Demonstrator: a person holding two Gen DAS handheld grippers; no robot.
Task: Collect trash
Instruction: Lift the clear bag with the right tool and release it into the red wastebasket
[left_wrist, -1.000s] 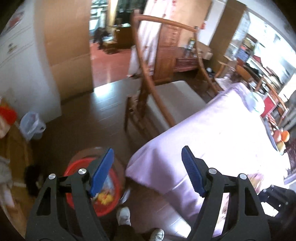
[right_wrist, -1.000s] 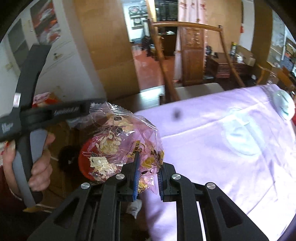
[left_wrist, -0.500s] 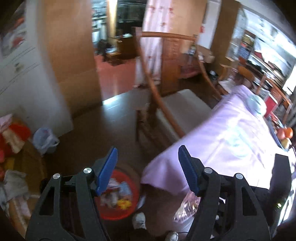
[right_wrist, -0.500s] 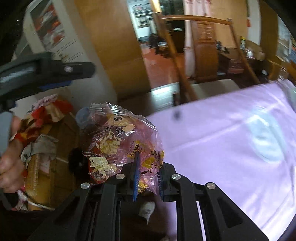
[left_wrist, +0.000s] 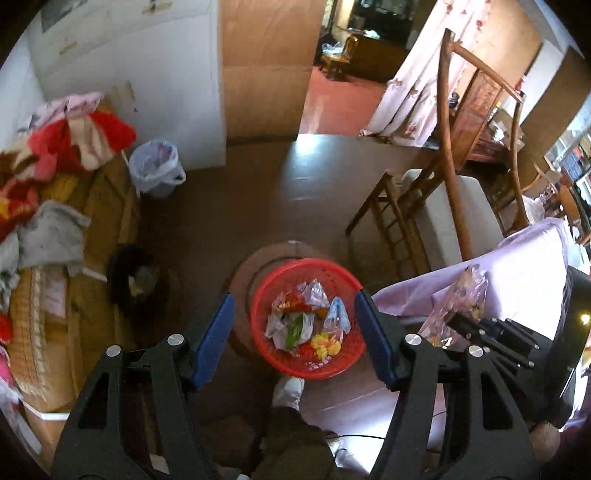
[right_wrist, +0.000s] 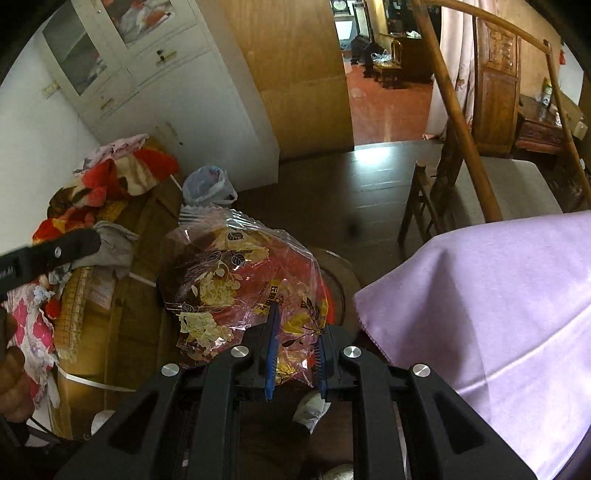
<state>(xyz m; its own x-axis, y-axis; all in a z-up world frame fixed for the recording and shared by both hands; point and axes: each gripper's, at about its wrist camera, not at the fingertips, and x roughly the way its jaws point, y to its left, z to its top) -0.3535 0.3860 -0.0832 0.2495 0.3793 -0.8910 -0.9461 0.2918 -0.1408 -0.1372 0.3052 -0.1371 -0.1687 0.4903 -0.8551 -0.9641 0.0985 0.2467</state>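
Above red basket (left_wrist: 338, 275), R hand-held gripper (right_wrist: 295, 354) pinching floral plastic bag (right_wrist: 236, 288). L hand-held gripper (left_wrist: 295, 338) also over basket, jaws spread w/ nothing between. Wrappers (left_wrist: 306, 325) inside basket; purple-cloth counter (right_wrist: 498, 295) just beside it.

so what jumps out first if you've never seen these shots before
The right gripper pinches a crinkly flowered plastic bag front and centre. Below the empty left gripper, a red basket of wrappers sits on the dark floor. A lilac tablecloth fills the right side.

1 basket (left_wrist: 258, 295), 1 chair (left_wrist: 448, 206), 2 grippers (left_wrist: 295, 334) (right_wrist: 295, 349)
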